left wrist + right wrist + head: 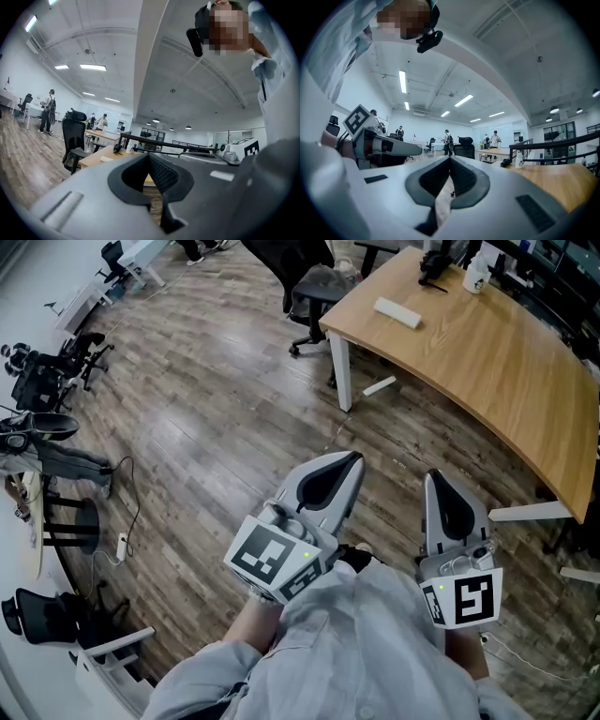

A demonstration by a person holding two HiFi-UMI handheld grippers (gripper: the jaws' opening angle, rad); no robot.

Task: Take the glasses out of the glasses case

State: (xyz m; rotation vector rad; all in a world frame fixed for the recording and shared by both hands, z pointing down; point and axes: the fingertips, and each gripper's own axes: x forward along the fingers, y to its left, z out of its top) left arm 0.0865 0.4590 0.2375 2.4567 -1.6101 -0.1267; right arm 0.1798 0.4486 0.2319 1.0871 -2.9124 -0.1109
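Short of the curved wooden surface [487,371], out over the plank floor [206,427], the person stands with both tools held level at the waist. The left gripper [353,458] and the right gripper [433,476] point roughly towards that surface. Each has its fingers clenched together with nothing between them, and each gripper's own view shows only open room past the closed tips.

I would judge that the task has not really begun, and this is the approach. No glasses case can be picked out for certain. The only candidate is a white flat thing [397,312] lying on the surface towards its far end, well apart from both grippers, and it is too small to identify. Farther back on the surface are a white bottle [476,277] and a dark object [433,263]. An office chair [314,292] stands just beyond the surface's near corner.

The next move calls for stepping up to the surface, letting the fingers spread, and bringing one gripper to steady the case while the other works the lid.

Nothing legible shows. The bottle carries a dark mark too small to read, and the grippers bear only black-and-white square markers.
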